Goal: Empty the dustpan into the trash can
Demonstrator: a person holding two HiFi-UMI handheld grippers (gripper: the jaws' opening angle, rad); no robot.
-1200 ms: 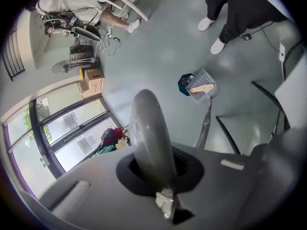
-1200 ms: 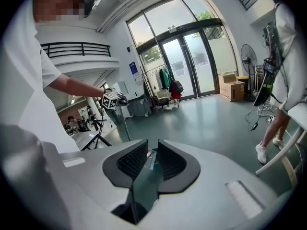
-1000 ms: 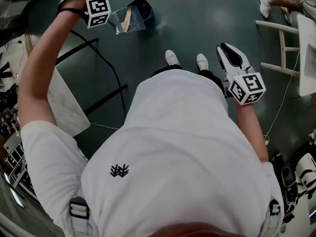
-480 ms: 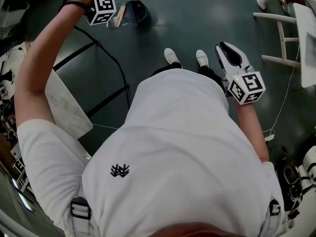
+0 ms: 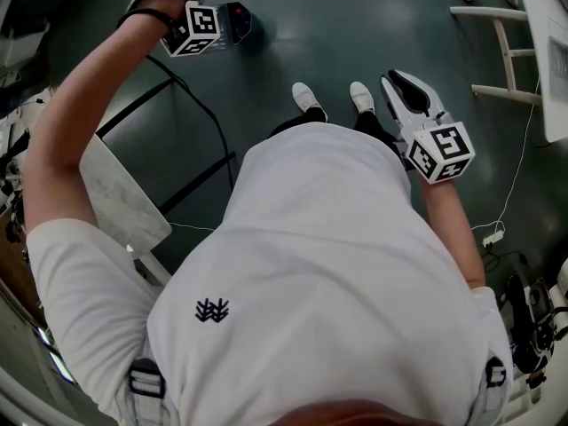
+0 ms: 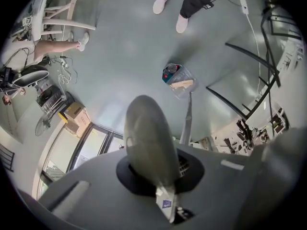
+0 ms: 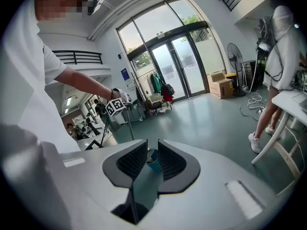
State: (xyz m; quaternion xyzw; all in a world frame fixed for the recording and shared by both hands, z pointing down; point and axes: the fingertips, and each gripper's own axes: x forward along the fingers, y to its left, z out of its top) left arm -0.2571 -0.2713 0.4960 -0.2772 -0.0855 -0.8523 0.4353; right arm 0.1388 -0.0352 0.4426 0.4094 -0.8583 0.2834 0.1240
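My left gripper (image 5: 191,27) is raised at the top left, shut on the thin grey handle (image 6: 186,123) of the clear dustpan (image 6: 182,86). The pan holds tan scraps and hangs right beside the small teal trash can (image 6: 169,73) on the floor, overlapping its rim in the left gripper view. In the head view the marker cube hides the pan, and only the dark can (image 5: 236,21) shows. My right gripper (image 5: 401,85) is held by my right hip, narrowly open with nothing in it. Through its gap I see the teal trash can (image 7: 153,161).
My shoes (image 5: 307,100) stand on the dark floor near the can. A marble-topped table with black legs (image 5: 120,198) is at the left. A white chair (image 5: 497,51) and a table stand at the right, with a person (image 7: 283,47) beside them. Cables (image 5: 497,229) trail on the floor.
My left gripper has swung the dustpan up and right against the trash can, and its cube now hides the pan in the head view. The right gripper has stayed put.
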